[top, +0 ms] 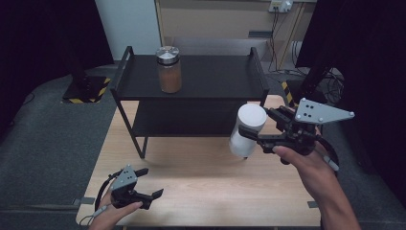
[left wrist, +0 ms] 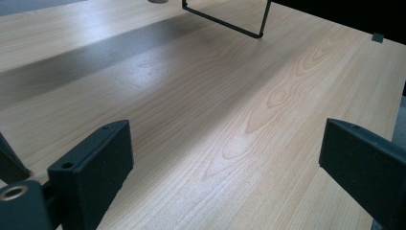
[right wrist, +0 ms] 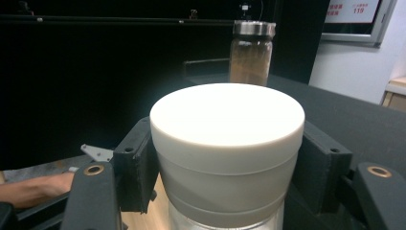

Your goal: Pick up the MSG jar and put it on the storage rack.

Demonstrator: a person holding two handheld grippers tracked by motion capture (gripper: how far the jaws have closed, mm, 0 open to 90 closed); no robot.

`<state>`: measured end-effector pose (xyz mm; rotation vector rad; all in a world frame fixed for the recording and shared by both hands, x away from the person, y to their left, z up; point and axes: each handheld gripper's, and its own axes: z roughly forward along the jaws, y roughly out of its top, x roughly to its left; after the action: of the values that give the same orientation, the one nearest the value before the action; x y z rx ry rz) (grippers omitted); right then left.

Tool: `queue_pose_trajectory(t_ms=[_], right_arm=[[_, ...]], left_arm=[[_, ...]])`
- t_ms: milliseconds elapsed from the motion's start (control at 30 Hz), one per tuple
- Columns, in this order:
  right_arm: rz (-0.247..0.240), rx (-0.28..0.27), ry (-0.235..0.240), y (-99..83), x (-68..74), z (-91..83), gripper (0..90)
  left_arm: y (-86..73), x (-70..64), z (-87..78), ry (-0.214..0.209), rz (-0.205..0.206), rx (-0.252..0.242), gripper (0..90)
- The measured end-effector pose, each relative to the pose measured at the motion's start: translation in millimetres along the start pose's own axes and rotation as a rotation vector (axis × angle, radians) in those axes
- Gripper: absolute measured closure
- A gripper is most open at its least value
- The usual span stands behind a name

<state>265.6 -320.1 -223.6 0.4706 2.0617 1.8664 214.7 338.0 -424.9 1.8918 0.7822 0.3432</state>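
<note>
My right gripper (top: 258, 125) is shut on a white-lidded jar (top: 247, 130), held tilted above the wooden table in front of the black shelf (top: 210, 74). In the right gripper view the jaws press both sides of the white-lidded jar (right wrist: 227, 143) just under its lid. A glass jar of brown powder with a metal lid (top: 168, 69) stands on the shelf's top board, also seen as the brown jar (right wrist: 251, 52) beyond the white lid. My left gripper (top: 152, 183) rests low near the table's front left corner, open, with bare wood between its jaws (left wrist: 225, 158).
The wooden table (top: 201, 177) spreads between the two hands. The shelf's lower level (top: 182, 120) is dark. The shelf's thin black leg (left wrist: 225, 24) stands ahead of the left gripper. Grey carpet surrounds the table.
</note>
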Motion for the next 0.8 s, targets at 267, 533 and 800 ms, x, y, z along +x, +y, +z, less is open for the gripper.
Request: queue_pose_trajectory(t_ms=[267,533,800], right_arm=[[-0.008,-0.016,0.006,15.3,-5.1,4.2,34.2],[-0.012,-0.028,0.015,29.0,-9.0,8.6,34.2],[-0.023,-0.049,0.026,51.1,-19.5,17.3,34.2]], left_arm=[[0.6,-1.0,1.9,-0.003,0.01,0.013,3.1],[0.8,-1.4,2.2,-0.006,0.01,0.014,3.2],[2.3,-2.7,3.7,-0.009,0.024,0.024,3.2]])
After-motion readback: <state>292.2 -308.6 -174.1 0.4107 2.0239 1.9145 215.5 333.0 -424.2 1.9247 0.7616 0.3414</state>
